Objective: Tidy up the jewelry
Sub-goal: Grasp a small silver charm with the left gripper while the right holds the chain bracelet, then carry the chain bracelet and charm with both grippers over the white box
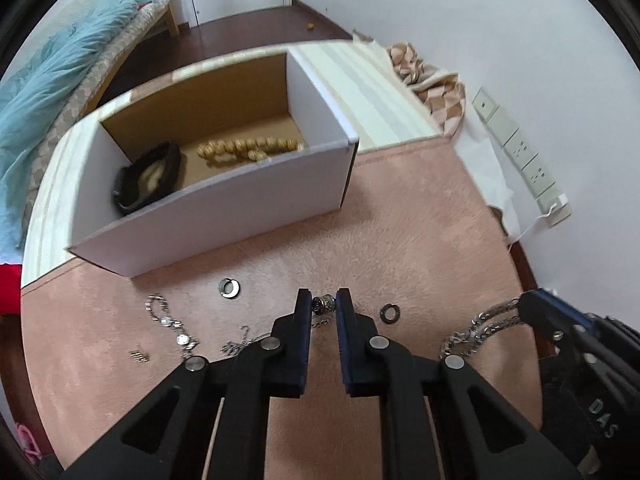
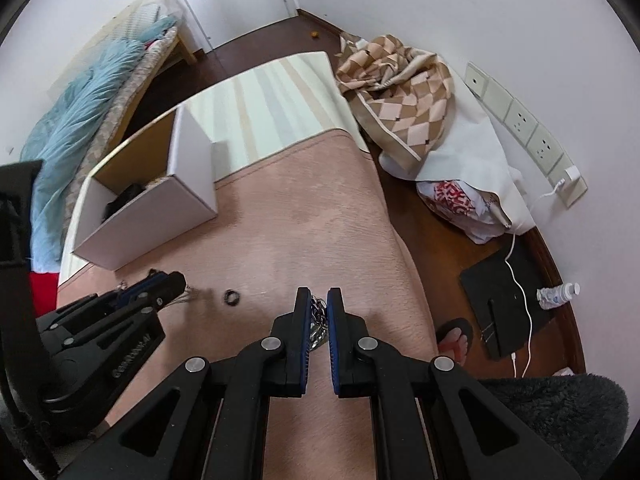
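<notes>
Left tool (image 1: 324, 304) pinched a small dark-and-silver bead (image 1: 323, 304) between its tips, low over the pink blanket (image 1: 400, 240), on the near side of the white box (image 1: 224, 200). Right tool (image 2: 319, 305) pressed together on a silver chain (image 2: 318, 320), held off to the right of the box, the links bunched between the blue pads (image 2: 333, 320) and trailing below.

Inside the box lay wooden beads (image 1: 248, 150) and a black pouch (image 1: 146, 178). Still loose on the blanket, in front of the box: a silver ring (image 1: 229, 288), a dark ring (image 1: 389, 314), a linked bracelet (image 1: 168, 322), a few tiny studs (image 1: 139, 356) and a thin chain (image 1: 240, 344).

Risks, as judged: bead gripped only at the very tips, so likely to pop out and roll into the pile of the blanket during a lift toward the box. A fine chain seemed attached to the bead and ran back under the left tool; could snag or drag neighbouring pieces. Dangling silver chain could slip through the pads or catch the box wall.

Hard to tell: whether the bead was lifted or touching the blanket, the chain's full length, the pouch's contents. Box blurred.
</notes>
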